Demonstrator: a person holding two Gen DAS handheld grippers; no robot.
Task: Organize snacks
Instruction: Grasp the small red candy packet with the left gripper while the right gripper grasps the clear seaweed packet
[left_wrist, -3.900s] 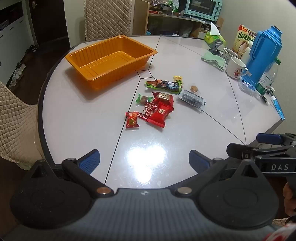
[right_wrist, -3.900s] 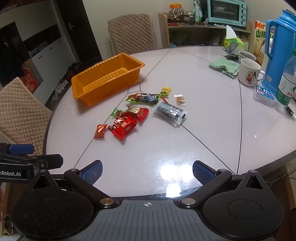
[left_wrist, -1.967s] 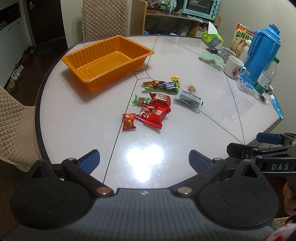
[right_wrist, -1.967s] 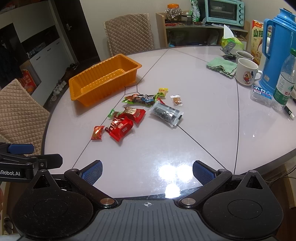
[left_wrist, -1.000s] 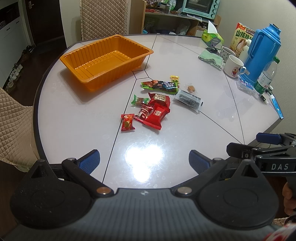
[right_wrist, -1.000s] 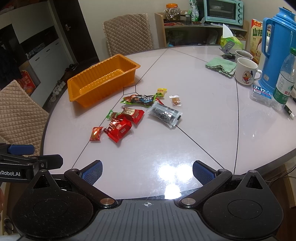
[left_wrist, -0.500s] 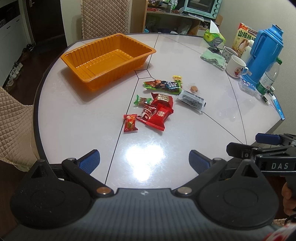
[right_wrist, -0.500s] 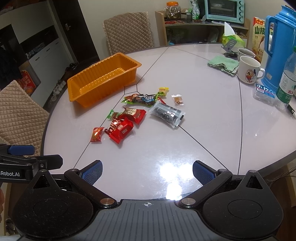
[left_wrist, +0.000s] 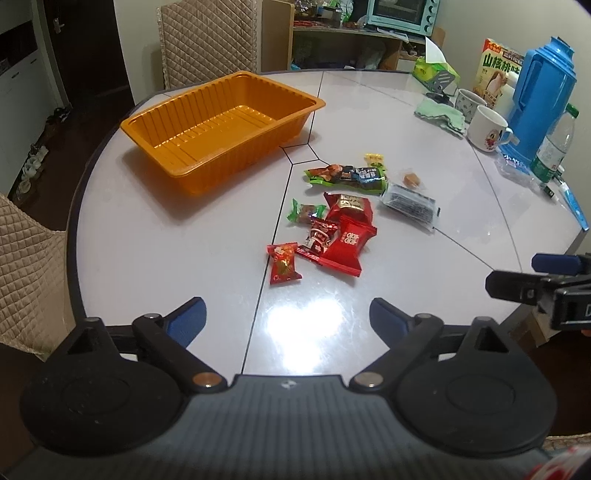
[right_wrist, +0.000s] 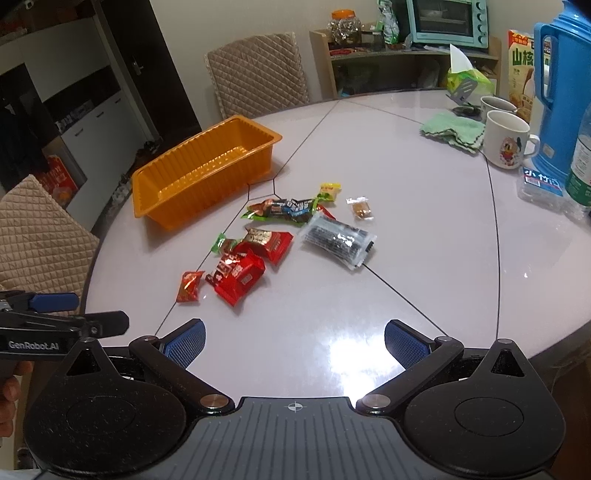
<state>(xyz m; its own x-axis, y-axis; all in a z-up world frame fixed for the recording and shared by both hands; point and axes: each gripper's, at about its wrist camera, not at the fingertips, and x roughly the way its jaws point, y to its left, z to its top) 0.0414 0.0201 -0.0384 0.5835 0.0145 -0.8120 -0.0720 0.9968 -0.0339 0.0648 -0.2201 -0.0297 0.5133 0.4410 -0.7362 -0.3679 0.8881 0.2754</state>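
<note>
**Both grippers empty, snacks loose beside the tray**

Left wrist view: our left gripper (left_wrist: 287, 320) hangs over the near edge of the table (left_wrist: 147, 236). Its jaws have just been closing a little, yet they stand wide, with only bare tabletop between them. The snacks (left_wrist: 347, 218) lie in a loose cluster mid-table, well ahead of the fingertips. The orange tray (left_wrist: 221, 129) sits empty, beyond and left of the pile. Nearest us is a small red packet (left_wrist: 282, 262), apart from the rest.

Right wrist view: our right gripper (right_wrist: 293, 345) is likewise wide open and holds nothing. The dark sachet (right_wrist: 334, 240) lies on the right of the pile; the two red packs (right_wrist: 251, 262) overlap.

Risks, as we judge them: flat foil wrappers on a glossy top may slide away from closing pads instead of lifting. Overlapping packs could come up together, or one drop off short of the tray. Both grippers reaching into the same small cluster may collide. A wide sweep right could catch the mug (right_wrist: 506, 146).
</note>
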